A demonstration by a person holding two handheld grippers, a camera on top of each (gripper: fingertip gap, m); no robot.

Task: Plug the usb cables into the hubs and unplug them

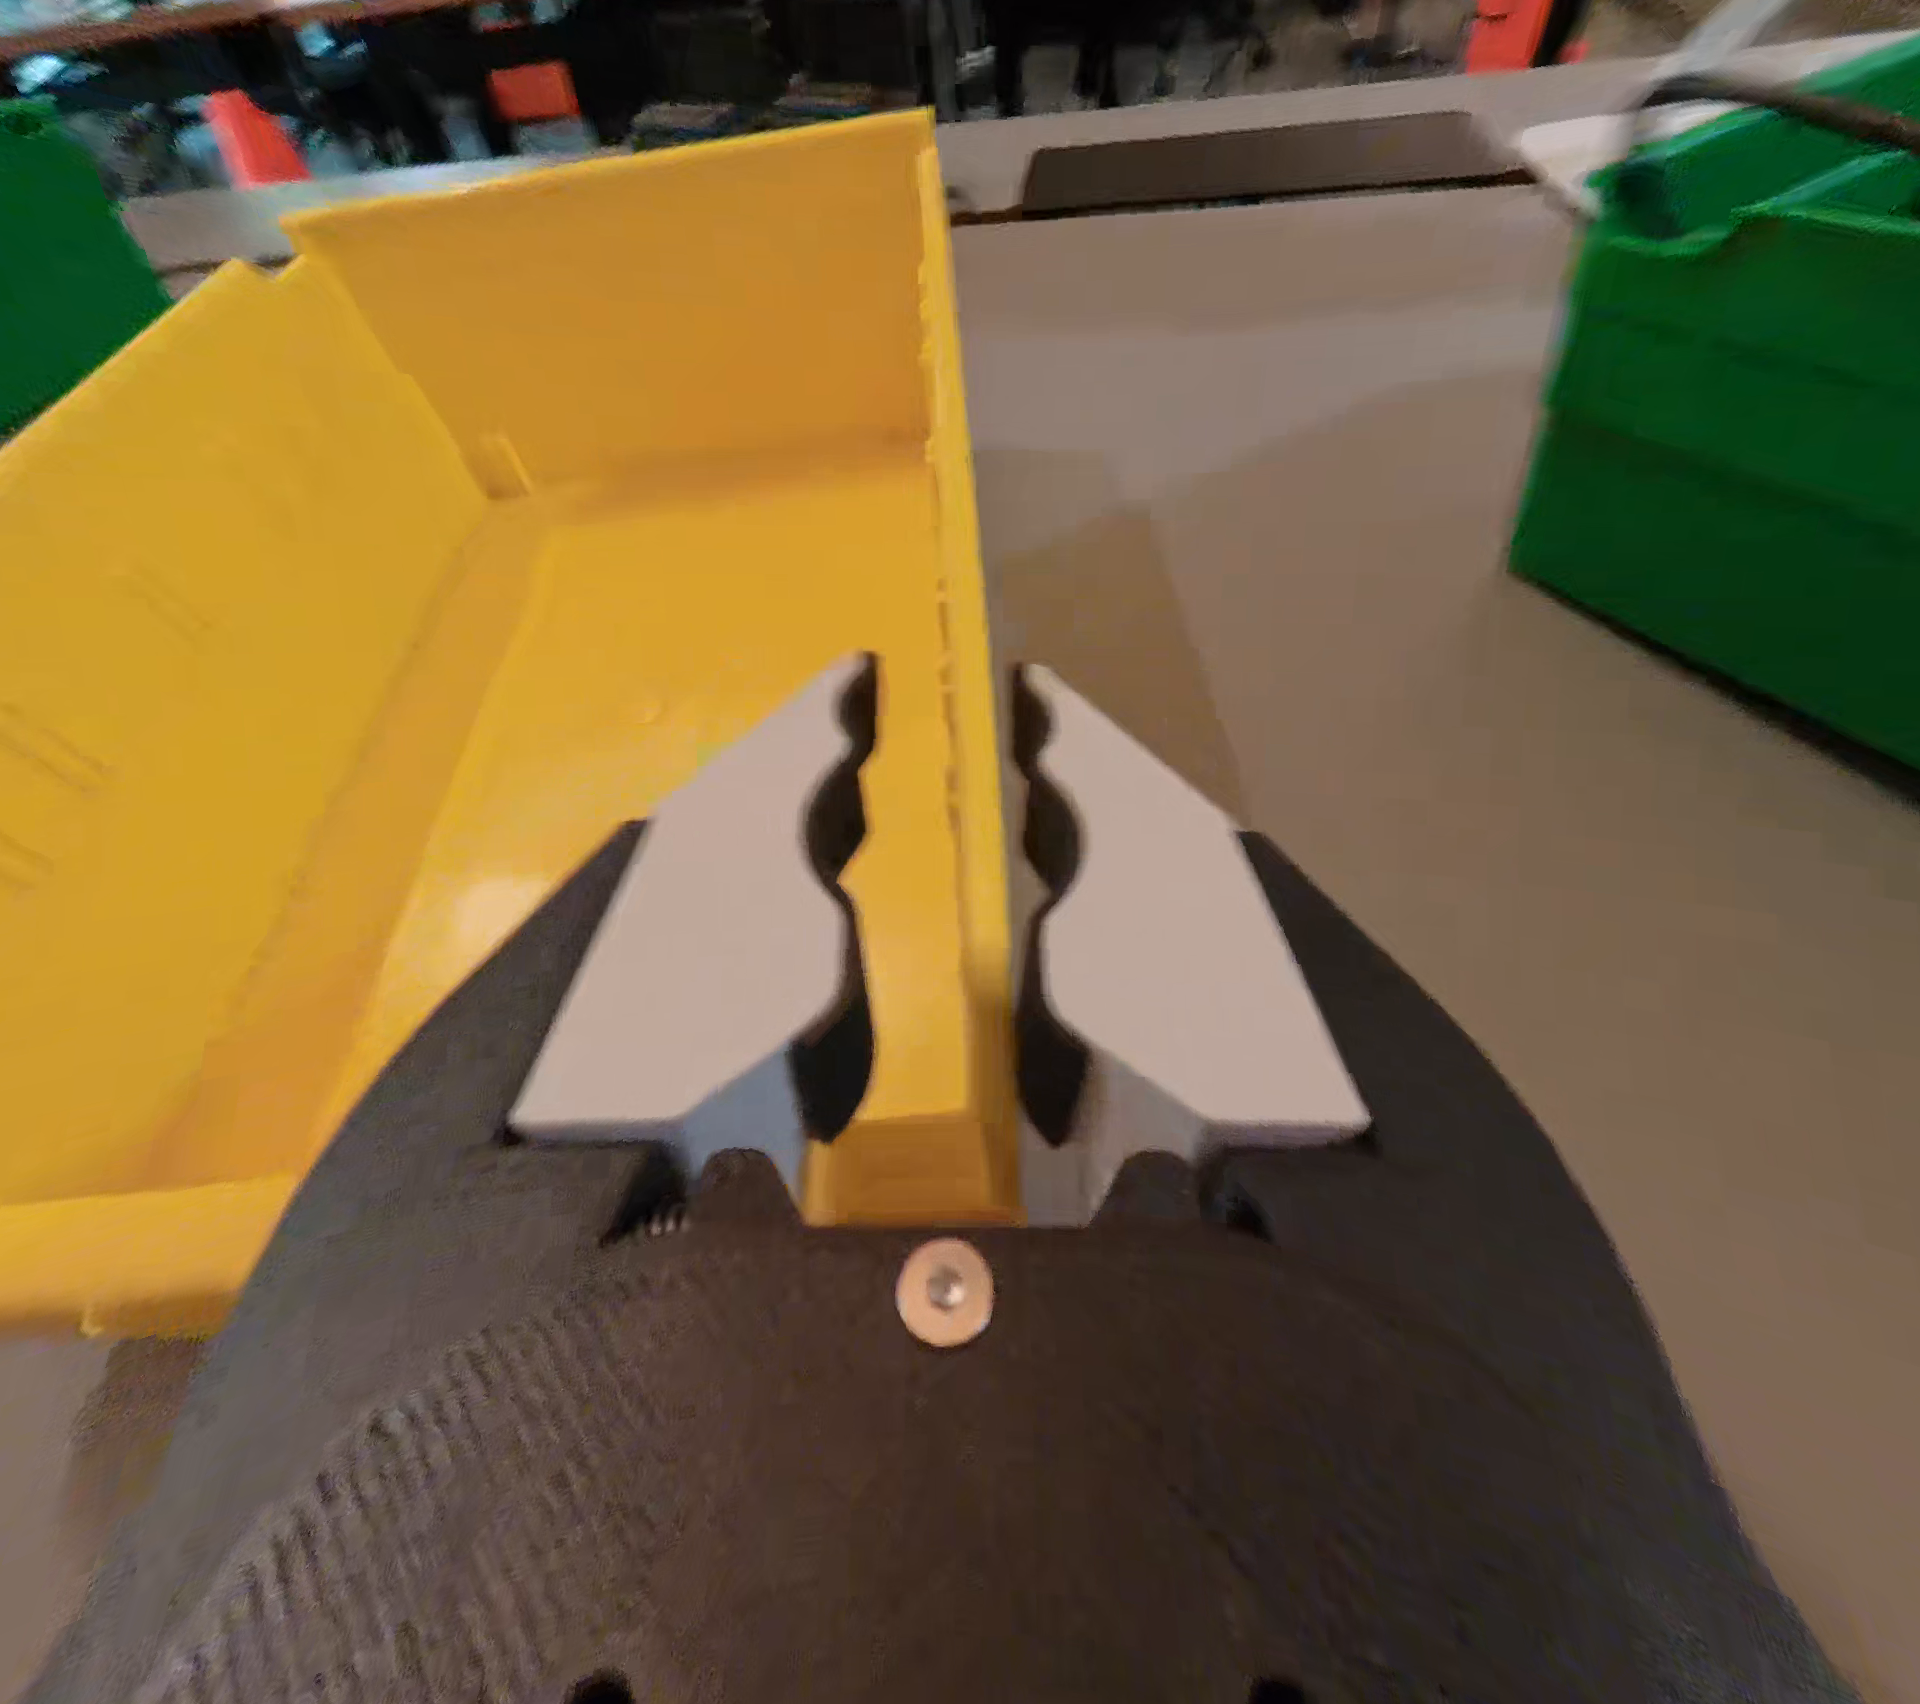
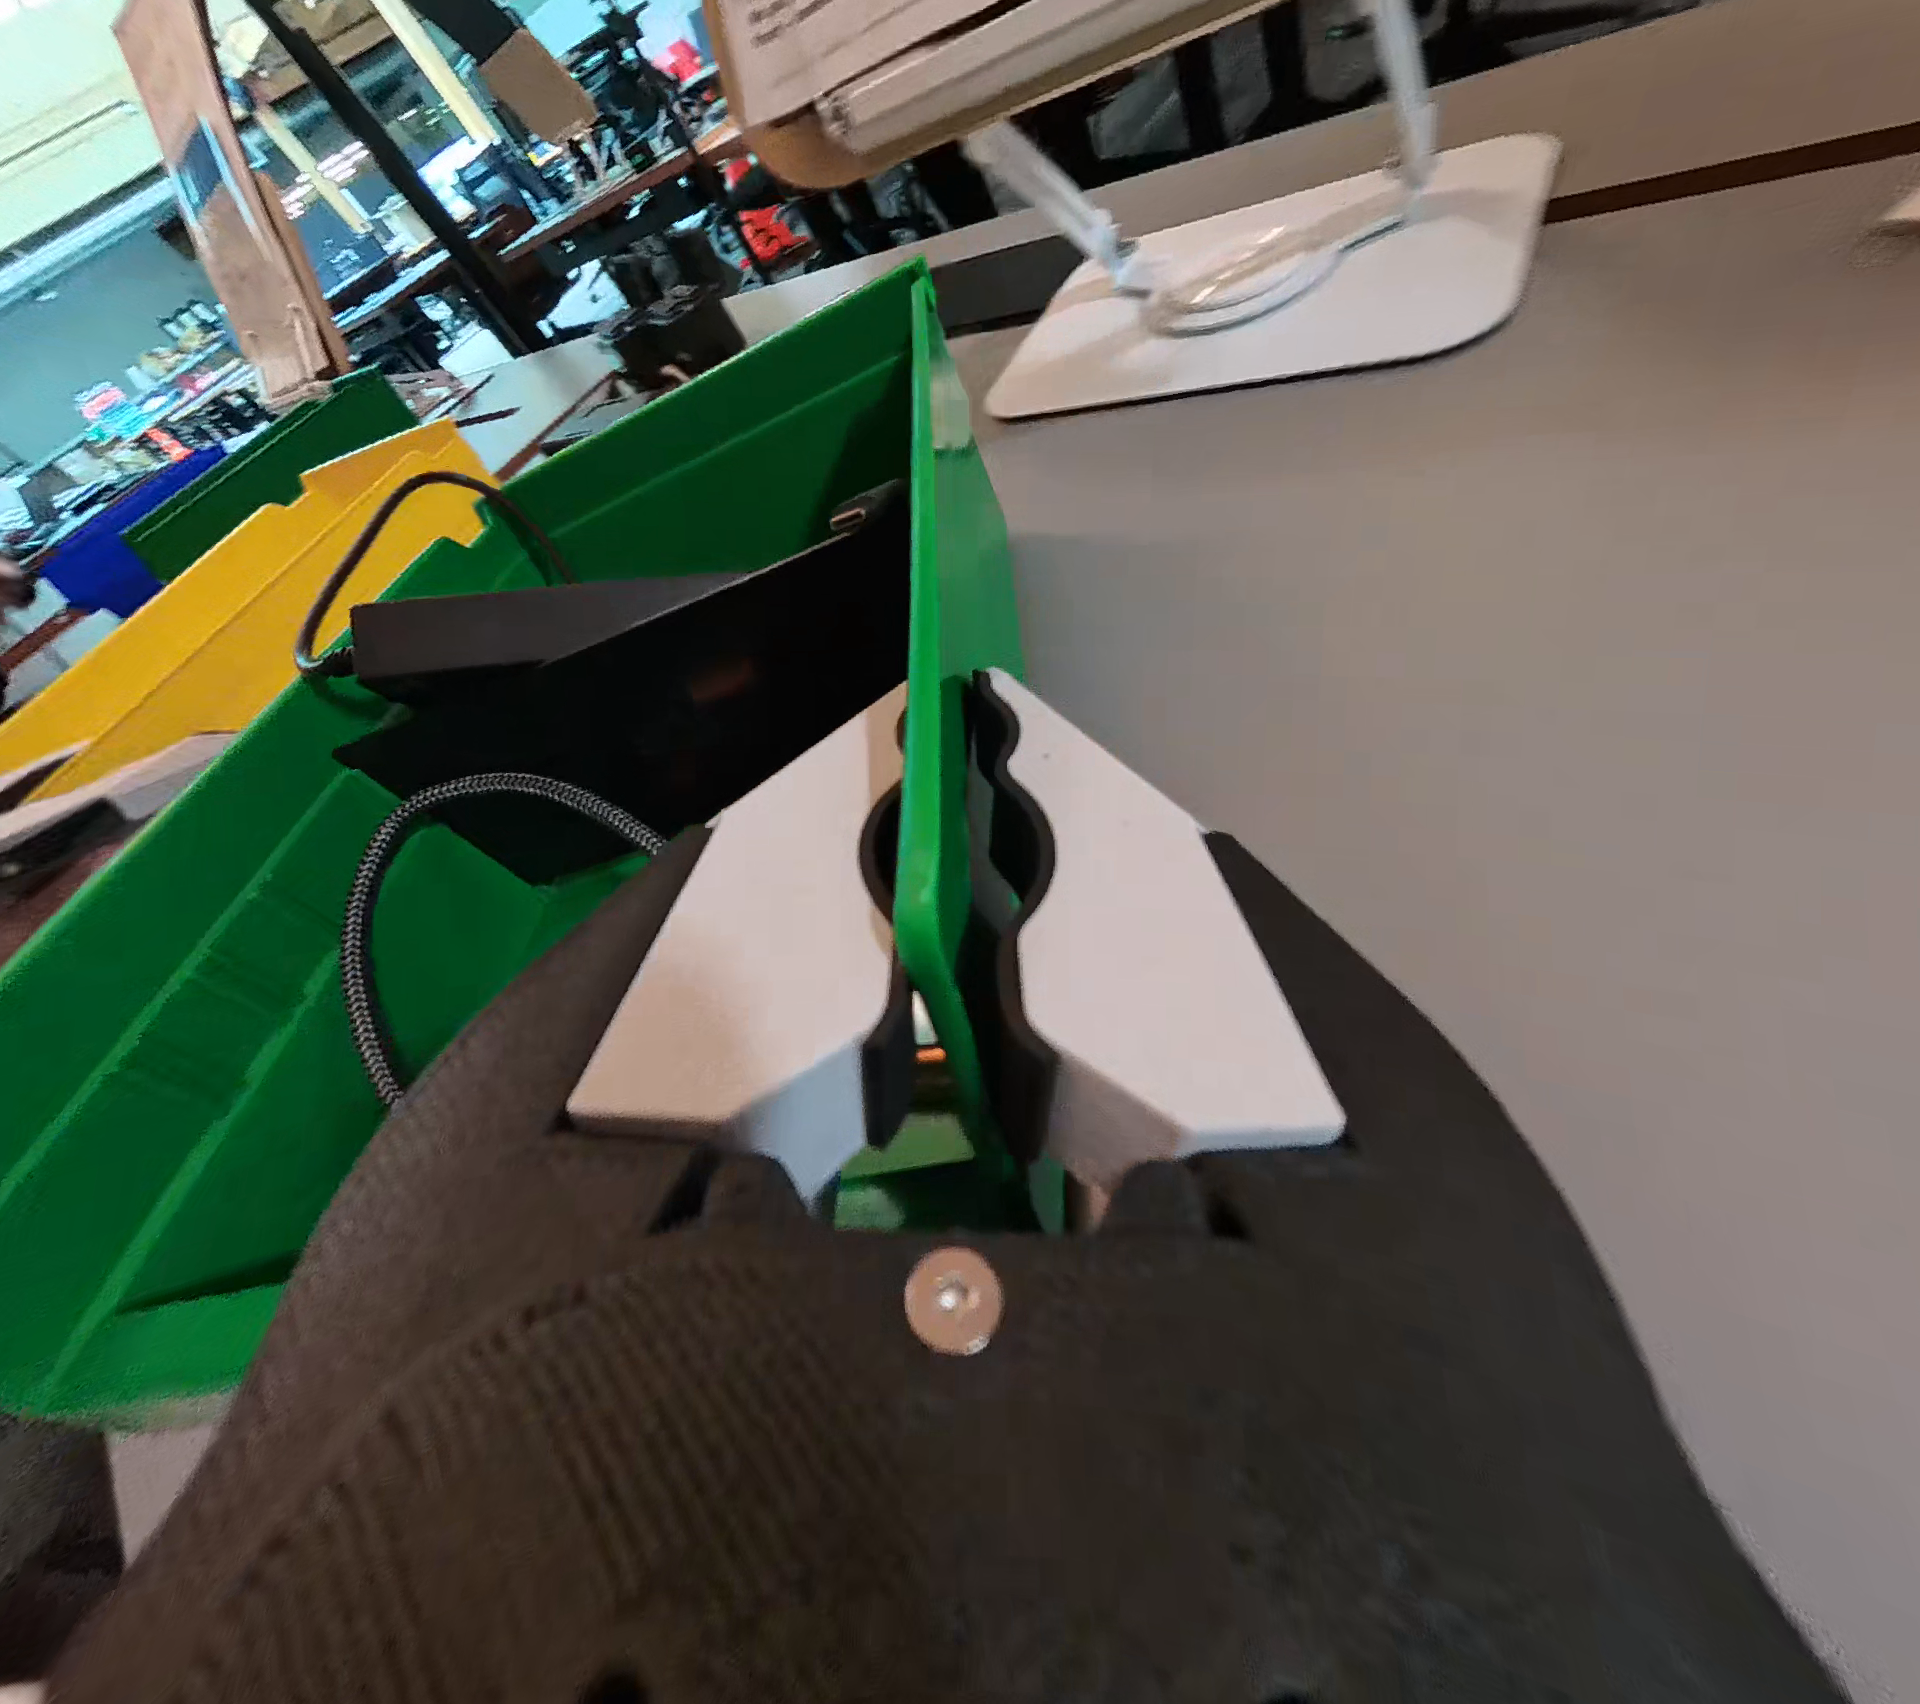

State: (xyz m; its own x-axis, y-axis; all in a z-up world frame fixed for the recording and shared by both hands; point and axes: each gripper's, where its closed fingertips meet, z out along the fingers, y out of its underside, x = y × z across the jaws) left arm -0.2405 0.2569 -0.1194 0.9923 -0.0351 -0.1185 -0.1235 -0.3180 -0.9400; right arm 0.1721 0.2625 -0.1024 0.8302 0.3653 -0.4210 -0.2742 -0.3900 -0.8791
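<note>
My left gripper (image 1: pixel 945 678) is open, and its fingers straddle the right wall of an empty yellow bin (image 1: pixel 644 366) on the grey table. My right gripper (image 2: pixel 940 698) is shut on the right wall of a green bin (image 2: pixel 208 979). Inside the green bin lie flat black USB hubs (image 2: pixel 623 646), a grey braided cable (image 2: pixel 374 927) and a thin black cable (image 2: pixel 343 553). The green bin also shows at the right of the left wrist view (image 1: pixel 1745 449), with a black cable (image 1: pixel 1818 116) over its rim. The yellow bin shows left of the green one in the right wrist view (image 2: pixel 229 605).
A white monitor stand base (image 2: pixel 1299 283) rests on the table beyond the green bin, with a screen above it. Another green bin's edge (image 1: pixel 62 283) is at the far left. Workbenches with coloured bins fill the background.
</note>
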